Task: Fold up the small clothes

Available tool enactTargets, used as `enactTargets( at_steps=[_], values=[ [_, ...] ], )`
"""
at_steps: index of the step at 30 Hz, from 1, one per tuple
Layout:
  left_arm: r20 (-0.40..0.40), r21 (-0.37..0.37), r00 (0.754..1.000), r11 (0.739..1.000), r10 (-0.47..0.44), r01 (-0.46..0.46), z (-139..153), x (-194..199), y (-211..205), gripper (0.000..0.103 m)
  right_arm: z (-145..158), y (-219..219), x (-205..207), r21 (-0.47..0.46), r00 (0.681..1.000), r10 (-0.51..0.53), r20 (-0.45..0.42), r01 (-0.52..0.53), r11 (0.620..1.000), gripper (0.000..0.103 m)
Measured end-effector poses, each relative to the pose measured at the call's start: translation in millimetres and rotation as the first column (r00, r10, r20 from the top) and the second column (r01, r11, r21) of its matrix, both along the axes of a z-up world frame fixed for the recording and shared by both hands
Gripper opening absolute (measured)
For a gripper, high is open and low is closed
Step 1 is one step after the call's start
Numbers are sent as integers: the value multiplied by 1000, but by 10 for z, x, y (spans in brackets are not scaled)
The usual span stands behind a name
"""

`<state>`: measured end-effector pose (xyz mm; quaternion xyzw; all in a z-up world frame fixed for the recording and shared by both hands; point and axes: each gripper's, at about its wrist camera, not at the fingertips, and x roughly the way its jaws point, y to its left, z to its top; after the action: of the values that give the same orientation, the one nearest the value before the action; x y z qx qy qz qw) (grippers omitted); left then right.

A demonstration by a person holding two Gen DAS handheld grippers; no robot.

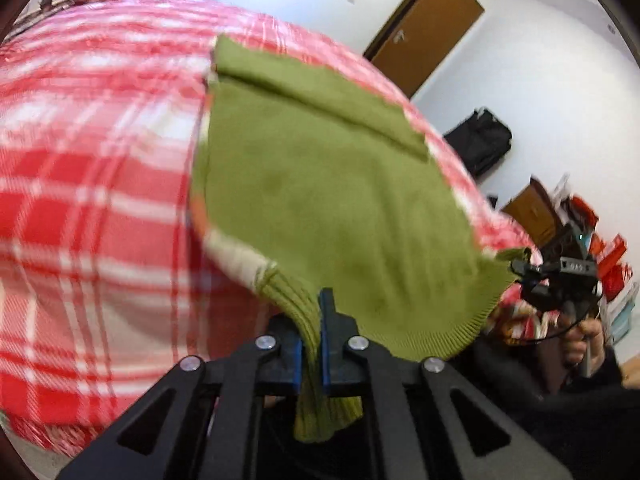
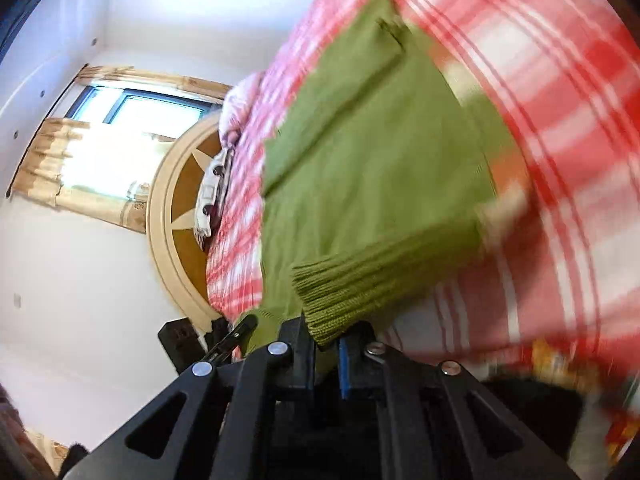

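1. Left wrist view: a green sweater point(image 1: 320, 184) is spread on a bed with a red and white checked blanket point(image 1: 92, 184). One ribbed corner of its hem is pinched tight between the fingers of the left gripper point(image 1: 320, 320).
2. In the right wrist view, the other ribbed corner of the green sweater point(image 2: 372, 184) is pinched between the fingers of the right gripper point(image 2: 326, 344). Both corners are lifted a little off the checked blanket point(image 2: 560, 120).
3. A sleeve point(image 1: 320, 92) is already laid flat across the far part of the sweater.
4. The step in hand looks like folding the hem up over the body. It is done well if both corners are lifted together, kept level and pulled a little apart, so the hem stays straight.
5. The hem is best laid down evenly near the far edge, and the cloth is let go only when it lies flat.
6. The pictures are blurred, so small creases cannot be seen.
7. Pillows point(image 2: 212, 192) and a round headboard point(image 2: 176, 216) are at the far end of the bed, well apart from the sweater.
8. A brown door point(image 1: 424, 28) and a black bag point(image 1: 480, 144) are by the wall.
9. Nothing is seen lying on the sweater, so nothing seems to stand in the way of the fold.
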<state>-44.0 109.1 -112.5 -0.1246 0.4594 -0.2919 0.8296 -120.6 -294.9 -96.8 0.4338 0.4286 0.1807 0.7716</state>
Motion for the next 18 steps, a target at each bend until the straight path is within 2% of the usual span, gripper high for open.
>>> enactTargets(
  at_steps=[3,8,11,13,14,16,17,18],
  values=[
    [25,4,999,999,47,-47,173,205,6,6,112,-63,218,-18,999,-16,50,17,1000,8],
    [39,6,995,995,96,-97,292,630,-20,6,53,-124,733,-9,996,-73,49,74,997,8],
    [11,38,987,987,158,-158,279,1024,-43,8,-75,-225,979,12,987,-143,69,142,990,9],
    [-16,71,983,981,183,-181,240,1205,-27,15,-115,-334,1087,56,981,-176,81,172,984,9],
    [-42,79,980,978,195,-191,220,1330,-21,15,-115,-368,1097,72,976,-196,92,190,979,9],
    [-67,57,979,980,194,-190,223,1453,36,16,-31,-452,1113,82,964,-223,142,213,974,12],
    [-45,70,978,977,205,-201,261,1480,66,21,32,-491,1100,76,959,-226,168,216,973,26],
    [-3,101,975,971,220,-219,313,1484,94,26,117,-518,1089,64,953,-231,196,222,973,55]
  ],
)
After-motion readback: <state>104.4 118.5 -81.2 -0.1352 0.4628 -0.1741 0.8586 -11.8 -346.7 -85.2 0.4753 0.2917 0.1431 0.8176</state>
